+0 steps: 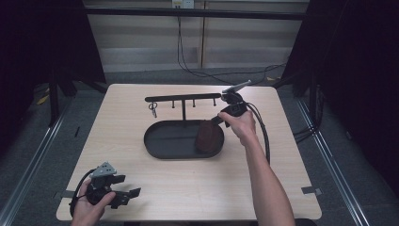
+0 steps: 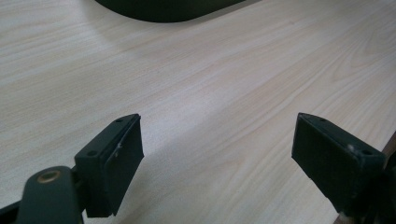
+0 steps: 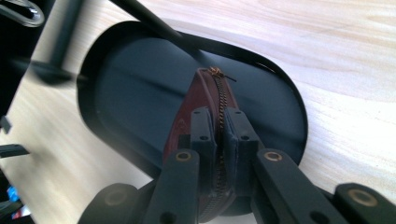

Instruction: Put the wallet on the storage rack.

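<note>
A dark red zip pouch (image 1: 208, 135) hangs over the right end of the black oval tray (image 1: 164, 140). My right gripper (image 1: 217, 119) is shut on the pouch (image 3: 205, 100), its pads (image 3: 201, 133) pressed to both sides of the brass zip along the top edge. The tray's rim (image 3: 285, 91) curves beyond the pouch in the right gripper view. My left gripper (image 1: 128, 194) rests in a hand at the table's near left corner. Its jaws stand wide apart over bare wood, with nothing between the pads (image 2: 123, 158).
A black rack (image 1: 181, 98) with several pegs rises from the tray's far side; a small key ring (image 1: 153, 109) hangs from its left peg. A cable (image 1: 262, 129) trails from the right gripper along the forearm. Light wood tabletop (image 1: 197, 183) lies between the tray and the near edge.
</note>
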Action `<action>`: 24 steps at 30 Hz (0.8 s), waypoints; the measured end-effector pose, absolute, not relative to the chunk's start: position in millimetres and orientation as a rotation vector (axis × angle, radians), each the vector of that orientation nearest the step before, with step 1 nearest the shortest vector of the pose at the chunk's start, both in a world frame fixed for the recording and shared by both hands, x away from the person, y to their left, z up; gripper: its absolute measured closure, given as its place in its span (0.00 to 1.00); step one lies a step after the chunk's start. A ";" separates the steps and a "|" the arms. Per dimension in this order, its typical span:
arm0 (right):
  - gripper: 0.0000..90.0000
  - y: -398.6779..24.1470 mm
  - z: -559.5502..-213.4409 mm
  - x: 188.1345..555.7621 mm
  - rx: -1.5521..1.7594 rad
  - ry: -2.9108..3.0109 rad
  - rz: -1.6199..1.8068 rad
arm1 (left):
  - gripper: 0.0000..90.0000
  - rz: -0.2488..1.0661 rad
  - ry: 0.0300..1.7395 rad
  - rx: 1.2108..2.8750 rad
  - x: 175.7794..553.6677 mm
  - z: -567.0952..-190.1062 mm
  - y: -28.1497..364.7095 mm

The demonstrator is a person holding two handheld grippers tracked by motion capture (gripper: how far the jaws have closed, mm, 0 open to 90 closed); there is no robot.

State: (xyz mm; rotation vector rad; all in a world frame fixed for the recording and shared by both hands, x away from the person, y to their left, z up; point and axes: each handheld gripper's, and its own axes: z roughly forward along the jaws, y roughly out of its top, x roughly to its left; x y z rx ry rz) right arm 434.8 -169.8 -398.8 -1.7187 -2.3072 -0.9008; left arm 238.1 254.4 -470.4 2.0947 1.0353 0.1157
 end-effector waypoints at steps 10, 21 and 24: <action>0.93 -169.6 -418.0 436.9 -1.723 -2.261 -0.953 | 0.18 0.117 1.038 2.096 238.1 -470.5 254.6; 0.93 -173.3 -441.4 438.2 -1.747 -2.272 -0.993 | 0.18 0.113 1.037 2.096 238.7 -470.9 254.3; 0.92 -170.6 -448.1 440.0 -1.746 -2.273 -0.989 | 0.18 0.114 1.036 2.099 238.4 -470.6 254.8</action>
